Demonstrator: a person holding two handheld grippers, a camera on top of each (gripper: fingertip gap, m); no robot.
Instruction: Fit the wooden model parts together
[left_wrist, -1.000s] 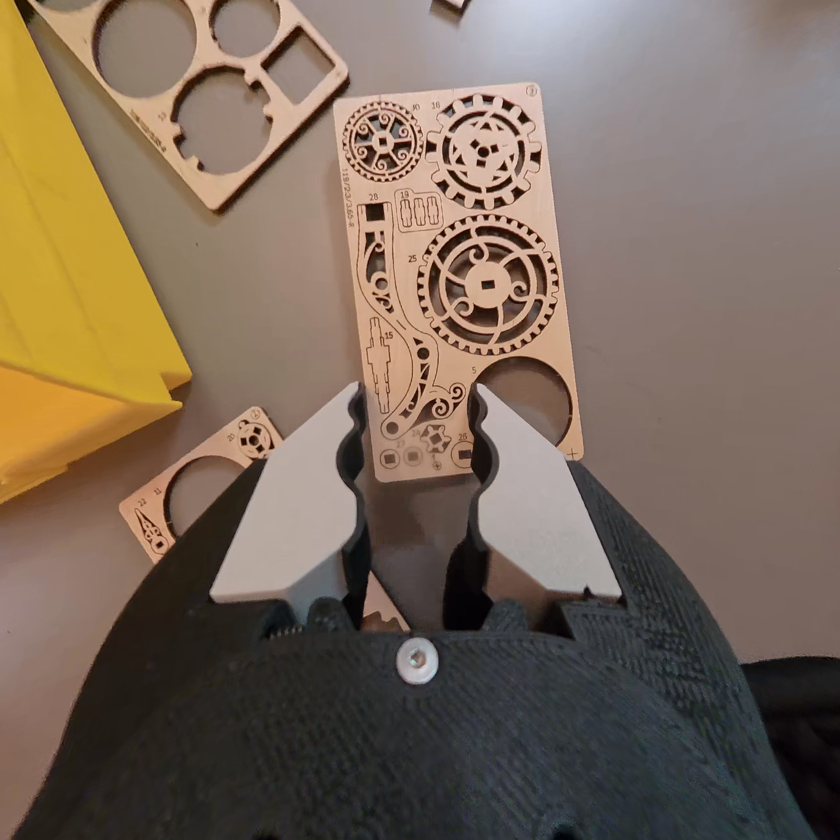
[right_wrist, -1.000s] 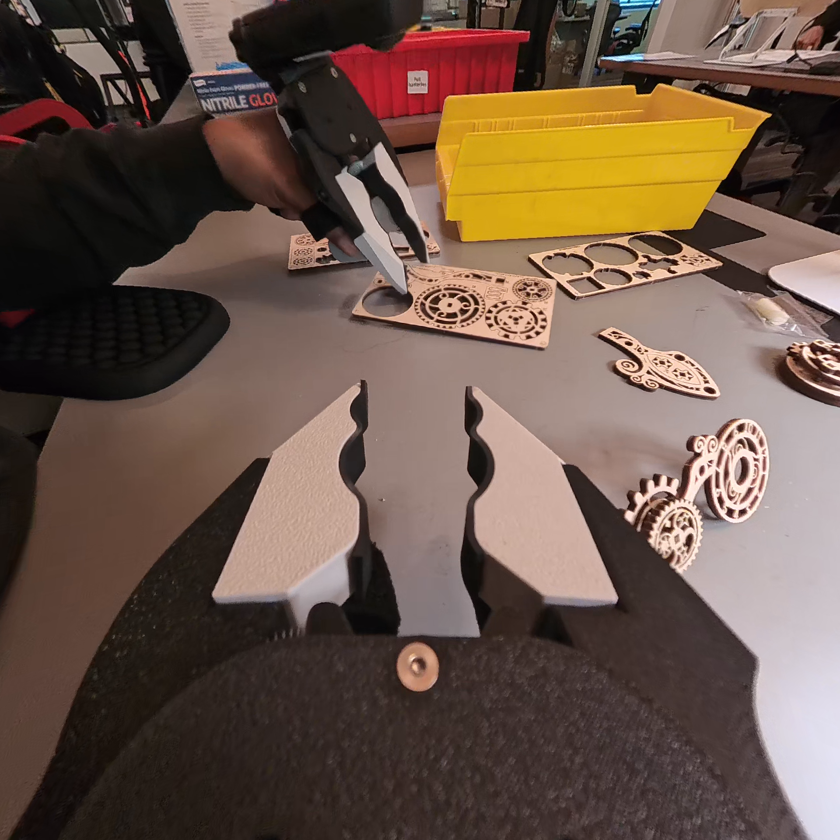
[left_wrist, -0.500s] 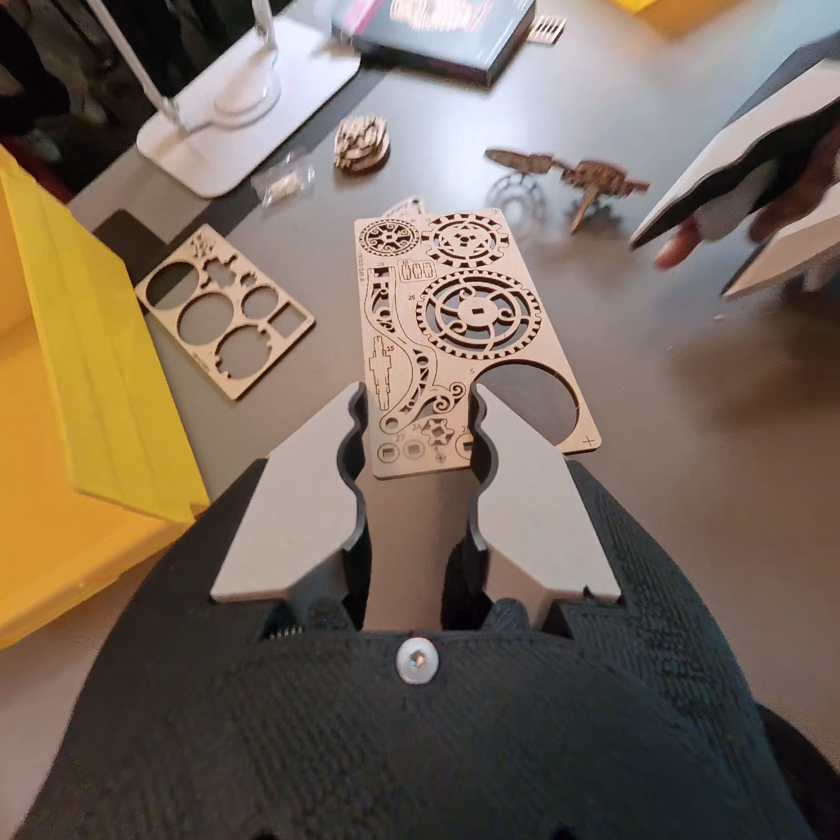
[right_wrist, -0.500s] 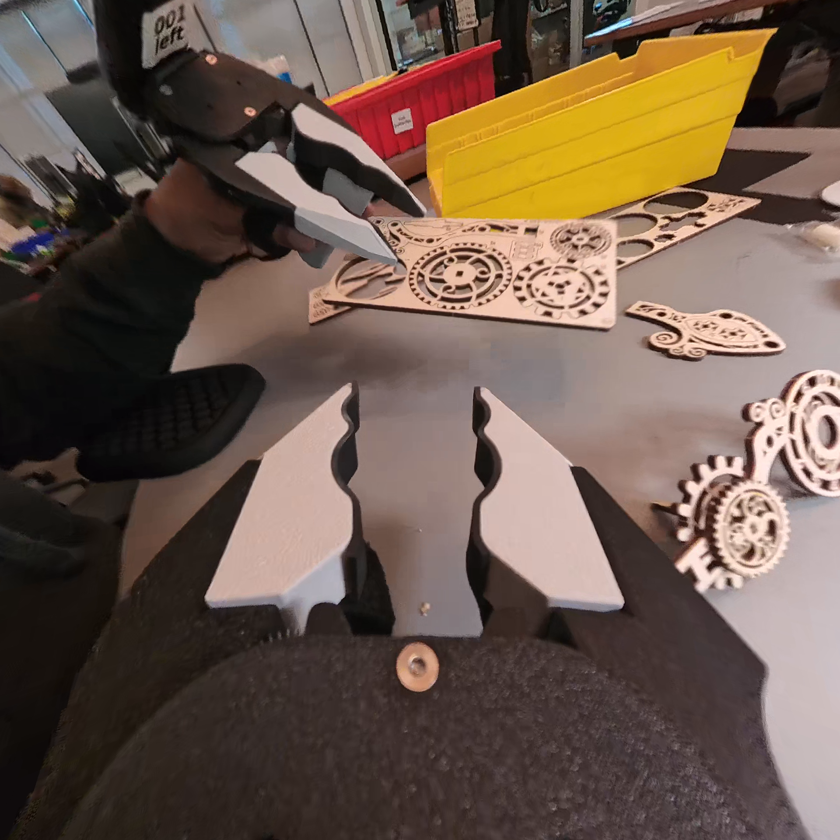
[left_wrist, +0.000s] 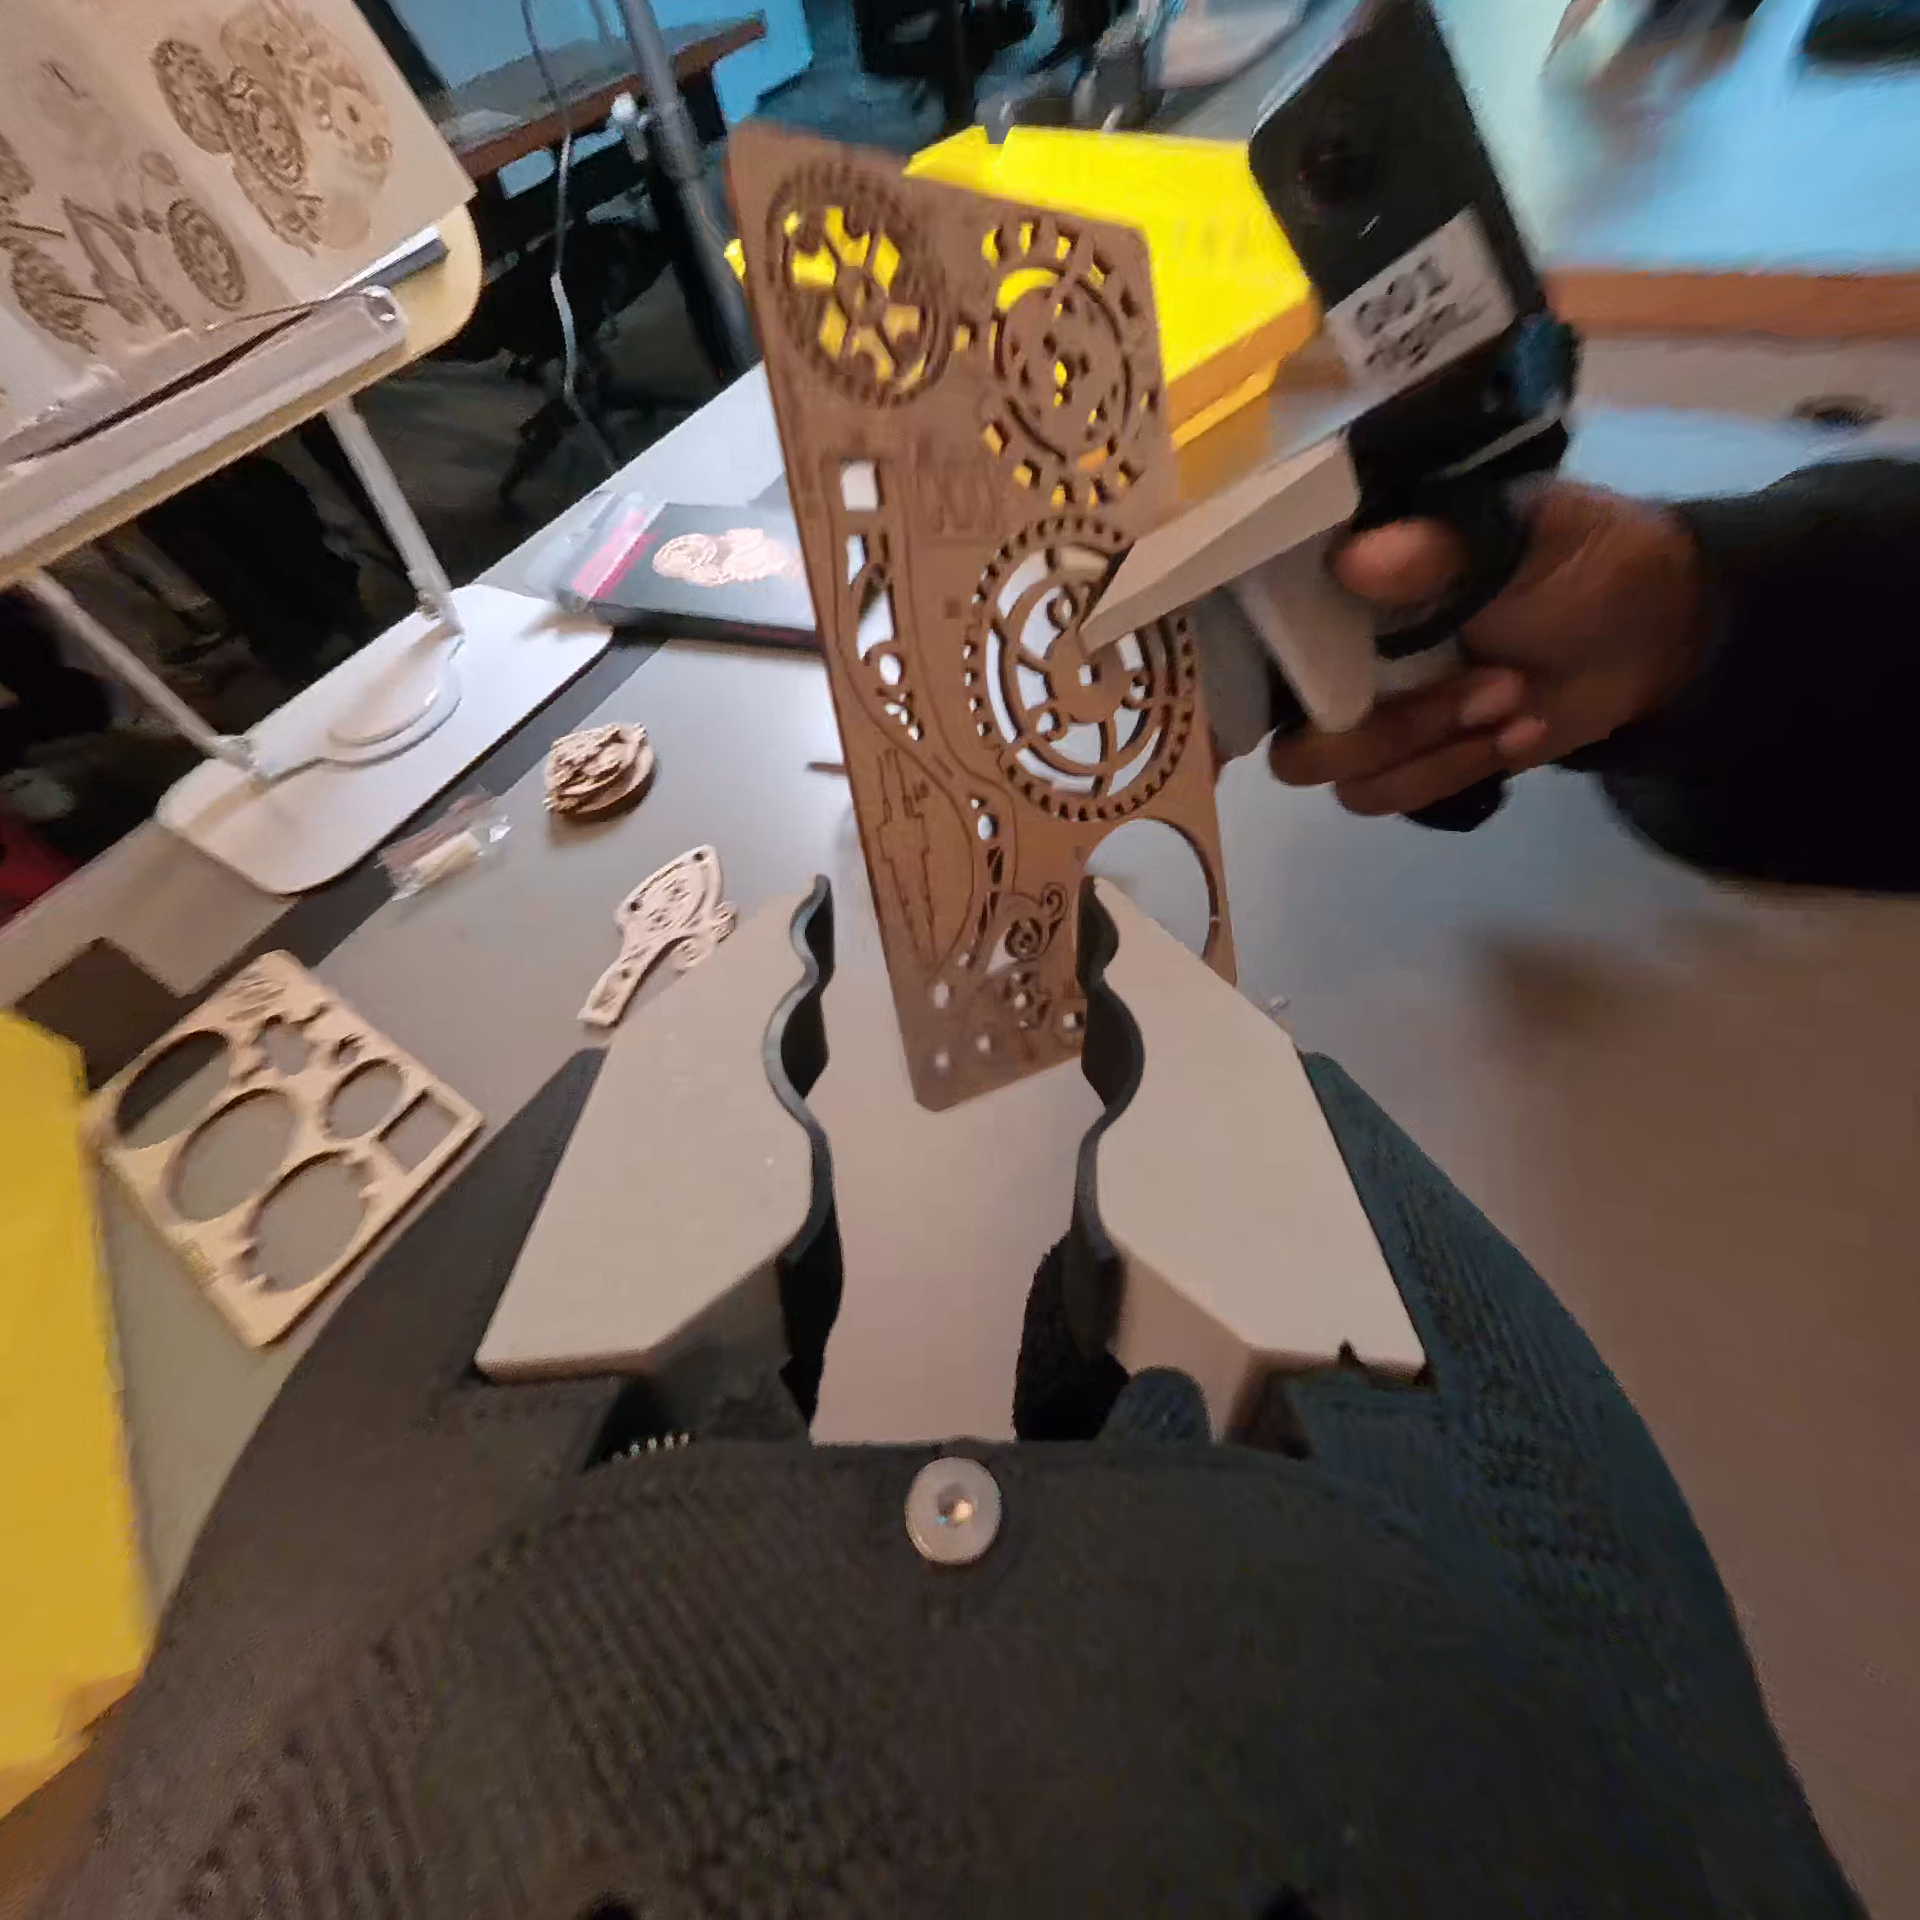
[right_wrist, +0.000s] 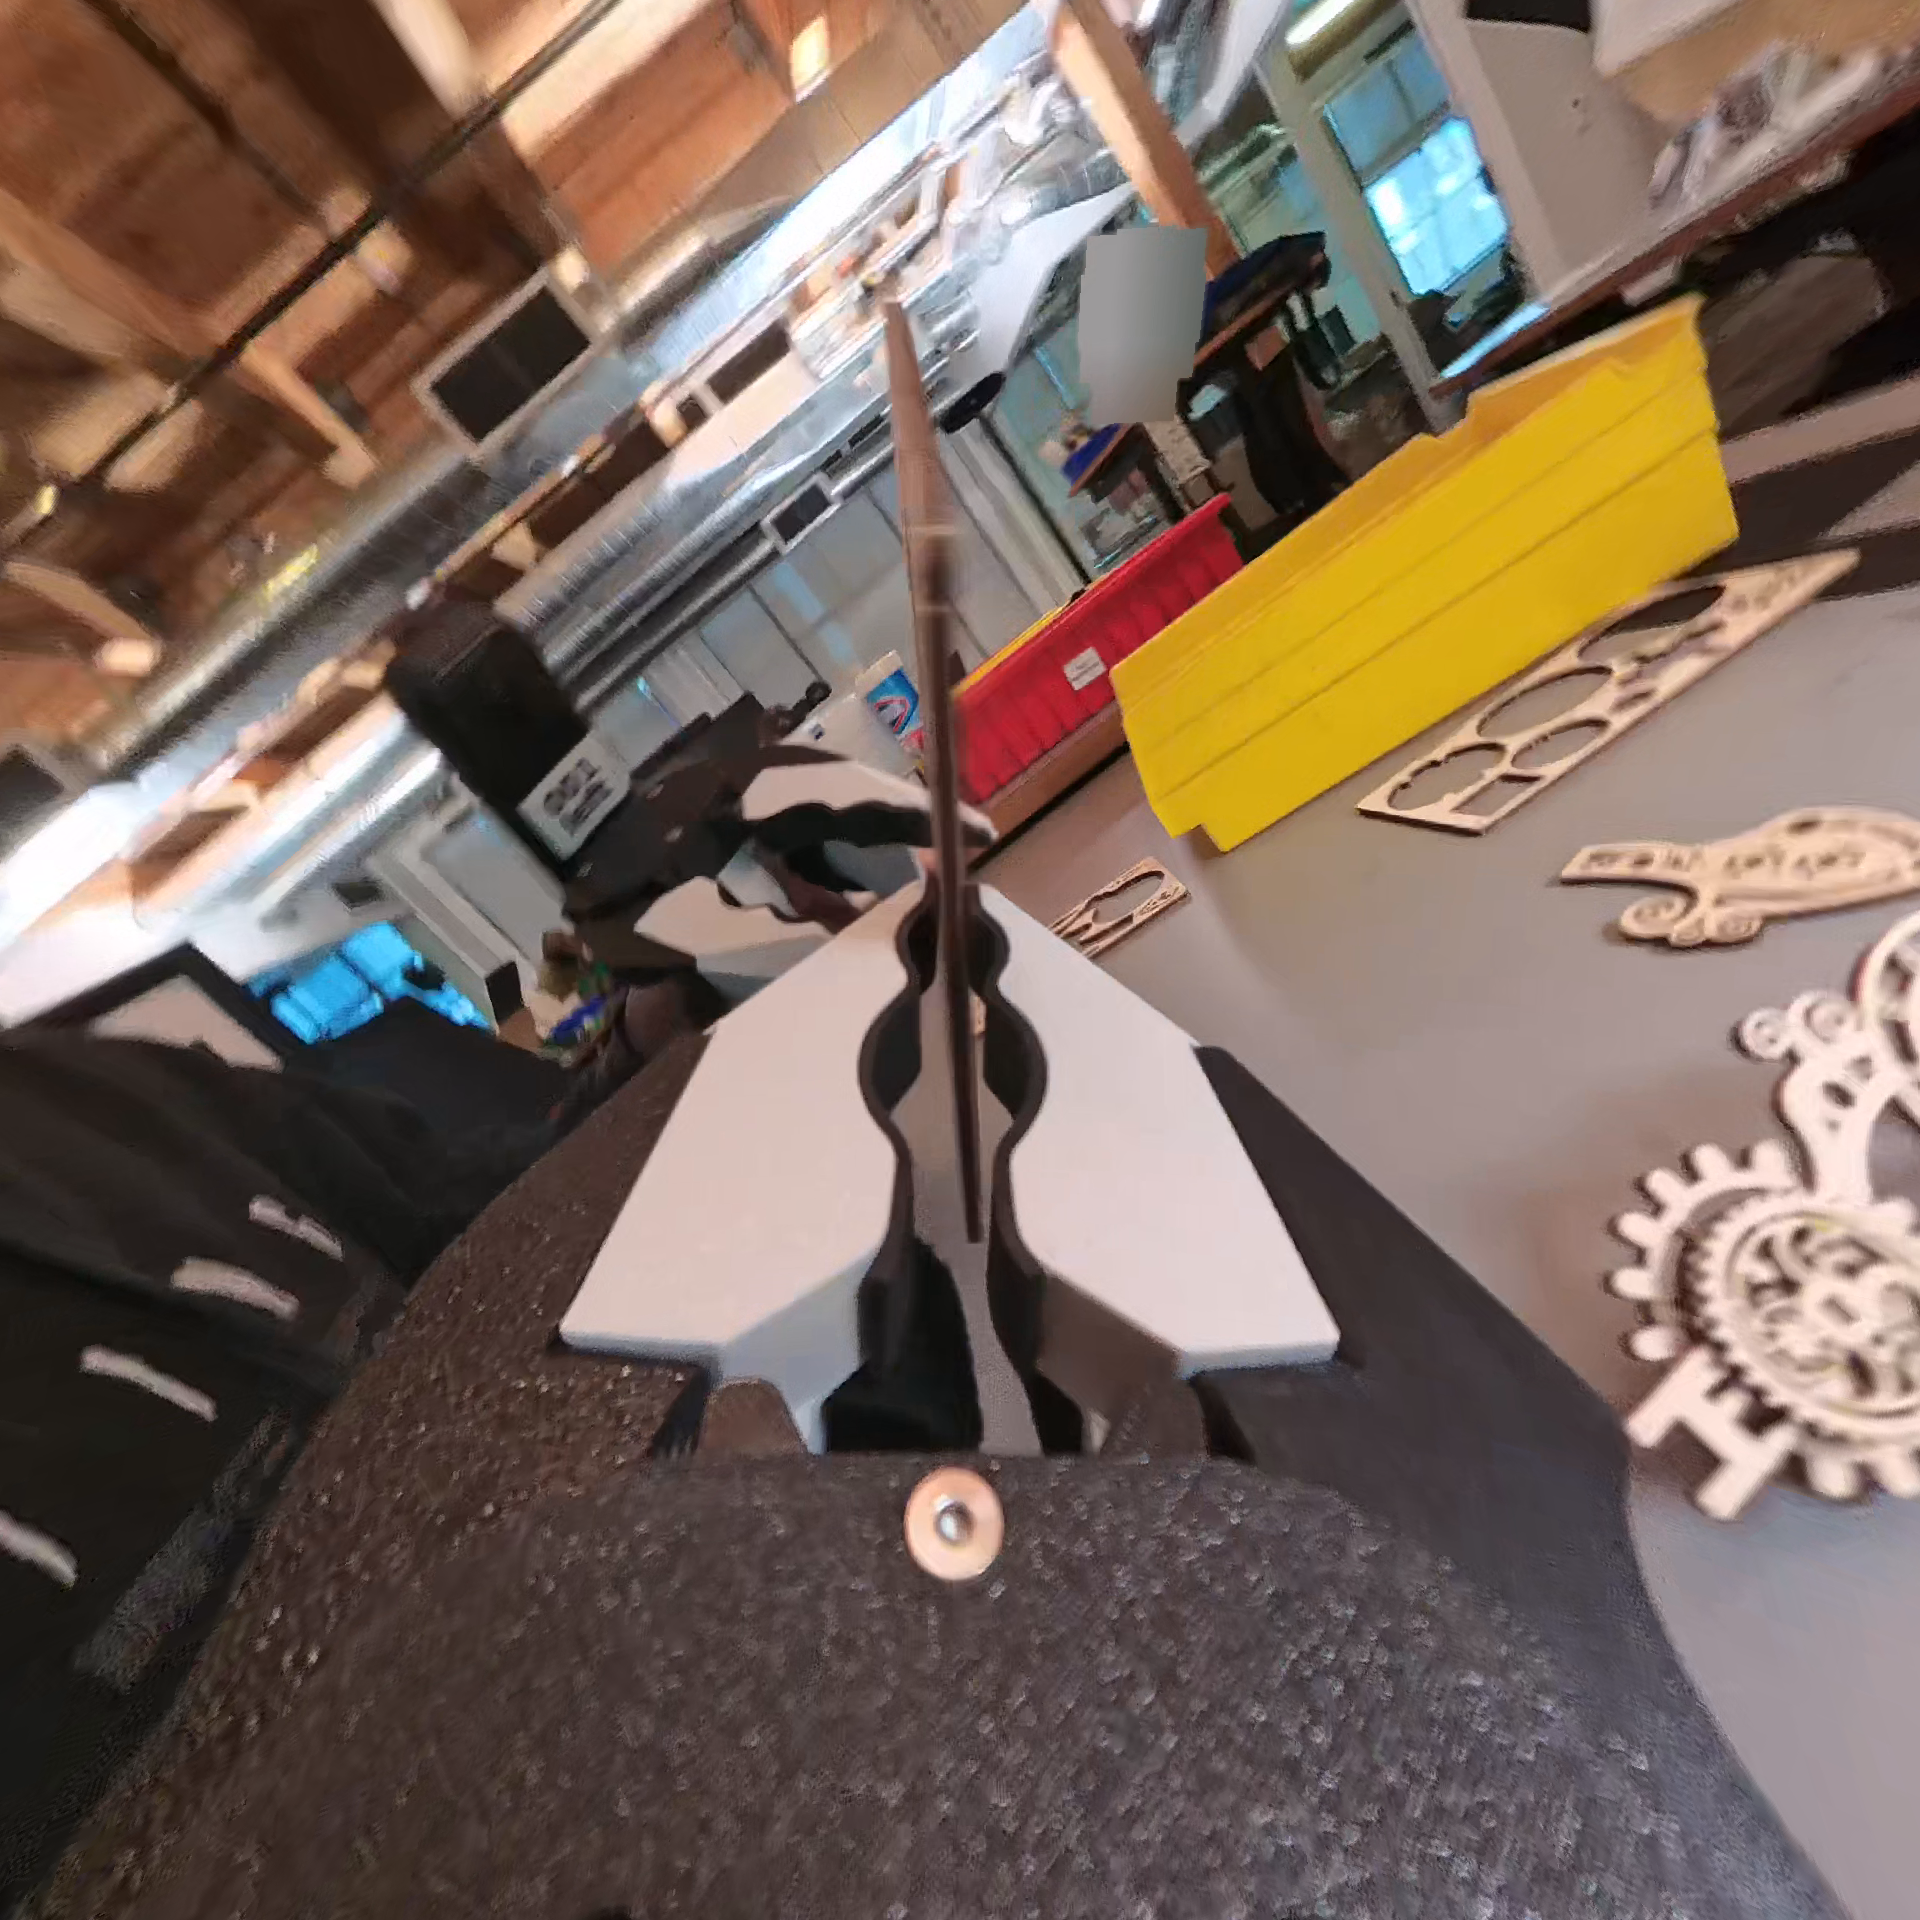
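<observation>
Left wrist view first: the left gripper (left_wrist: 956, 935) has its 2 grey fingers spread wide, clamping nothing. The lower end of the thin laser-cut wooden sheet of gears (left_wrist: 987, 644) hangs between them, upright and clear of the grey table (left_wrist: 1455, 1247). I can't tell whether either finger touches its edges.

Just beyond, the right gripper (left_wrist: 1101, 623) has the sheet. 1 finger lies across the large fretted gear in the sheet (left_wrist: 1081, 675), the other shows pale through the spokes behind. From the right wrist view the sheet (right_wrist: 925, 623) runs edge-on down the nearly closed gap of that gripper (right_wrist: 945, 894), pinched between the pads.

Further out on the table lie a punched-out wooden frame with round holes (left_wrist: 281, 1143) and a teardrop-shaped fretwork piece (left_wrist: 665, 935). The half-built cluster of wooden cogs (right_wrist: 1787, 1299) waits at the right, the yellow plastic bin (right_wrist: 1455, 623) at the back.

Now the risks. That grip sits on delicate spokes, so too hard a squeeze could crack them. With only 1 narrow pinch, a push from the left fingers could swing the sheet round. And if the gear pops free unsupported, it drops to the table or beyond.
</observation>
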